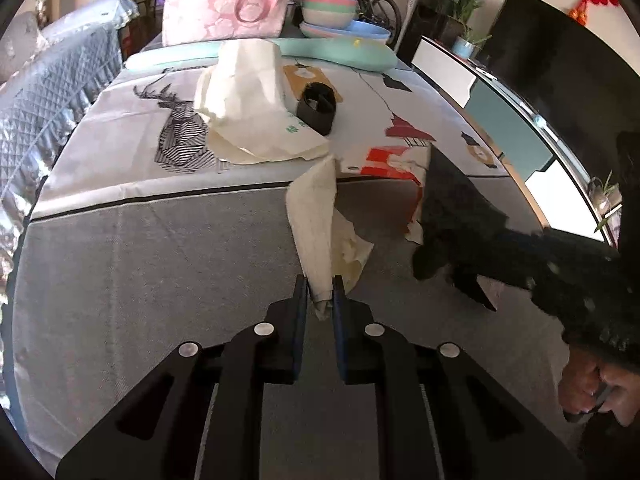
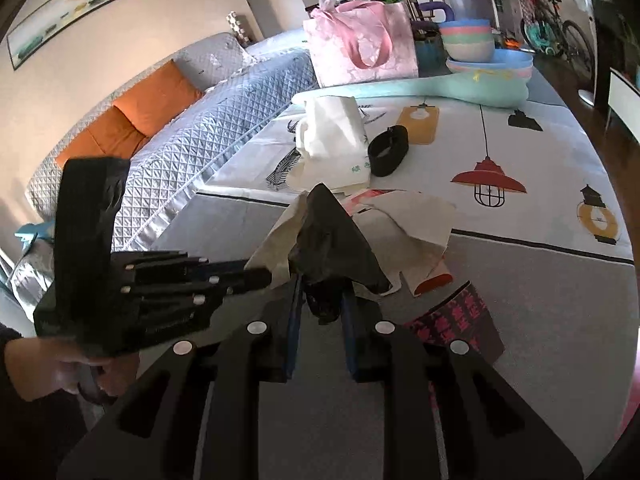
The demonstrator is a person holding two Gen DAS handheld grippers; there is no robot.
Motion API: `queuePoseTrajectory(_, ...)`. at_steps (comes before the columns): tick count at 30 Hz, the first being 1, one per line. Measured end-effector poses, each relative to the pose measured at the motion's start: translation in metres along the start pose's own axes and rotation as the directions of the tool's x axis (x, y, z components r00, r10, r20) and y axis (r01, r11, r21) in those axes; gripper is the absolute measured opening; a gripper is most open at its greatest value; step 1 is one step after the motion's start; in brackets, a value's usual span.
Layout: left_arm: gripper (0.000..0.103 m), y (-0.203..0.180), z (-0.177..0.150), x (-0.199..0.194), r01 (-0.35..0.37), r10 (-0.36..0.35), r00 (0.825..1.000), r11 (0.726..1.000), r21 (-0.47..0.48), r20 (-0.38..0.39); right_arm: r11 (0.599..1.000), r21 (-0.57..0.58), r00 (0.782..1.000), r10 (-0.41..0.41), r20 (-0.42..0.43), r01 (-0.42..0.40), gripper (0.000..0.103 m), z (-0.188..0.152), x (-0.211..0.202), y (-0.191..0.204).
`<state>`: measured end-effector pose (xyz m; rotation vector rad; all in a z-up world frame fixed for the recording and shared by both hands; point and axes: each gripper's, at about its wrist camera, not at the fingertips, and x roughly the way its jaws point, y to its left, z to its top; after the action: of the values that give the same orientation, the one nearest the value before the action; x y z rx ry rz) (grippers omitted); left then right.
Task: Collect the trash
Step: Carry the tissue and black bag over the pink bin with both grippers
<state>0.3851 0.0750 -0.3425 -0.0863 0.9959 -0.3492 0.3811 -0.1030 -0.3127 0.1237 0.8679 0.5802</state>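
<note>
My left gripper is shut on the lower end of a crumpled cream paper tissue, which stands up from its jaws above the grey tablecloth. In the right wrist view my right gripper is shut on a black plastic bag that rises in a peak. The left gripper comes in from the left and holds the tissue against the bag's left side. The left wrist view has the black bag to the right of the tissue.
A cream cloth bag and a black roll lie further back on the table. A red-and-white wrapper and a dark packet with pink lettering lie near the black bag. Pink tote, stacked bowls, sofa left.
</note>
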Motion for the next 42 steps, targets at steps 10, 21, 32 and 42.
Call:
queuePoseTrajectory(10,0.006,-0.024,-0.008,-0.051,-0.090,0.089,0.996,0.993,0.072,0.009,0.999,-0.035,0.996,-0.015,0.084,0.018,0.019,-0.024,-0.062,0.050)
queuePoseTrajectory(21,0.006,-0.067,-0.078,-0.137,-0.092,0.092,0.995,0.996,0.019,0.027,1.000,-0.002,0.986,-0.021,0.165,0.022,0.018,-0.076,-0.157,0.094)
queuePoseTrajectory(32,0.006,-0.123,-0.129,-0.193,-0.117,0.116,0.991,0.993,0.013,0.064,0.997,0.055,0.974,0.032,0.222,-0.045,0.018,-0.114,-0.215,0.092)
queuePoseTrajectory(42,0.006,-0.152,-0.101,-0.214,-0.095,0.094,0.989,0.995,0.006,0.110,0.993,0.061,0.951,0.076,0.298,-0.099,0.018,-0.109,-0.246,0.066)
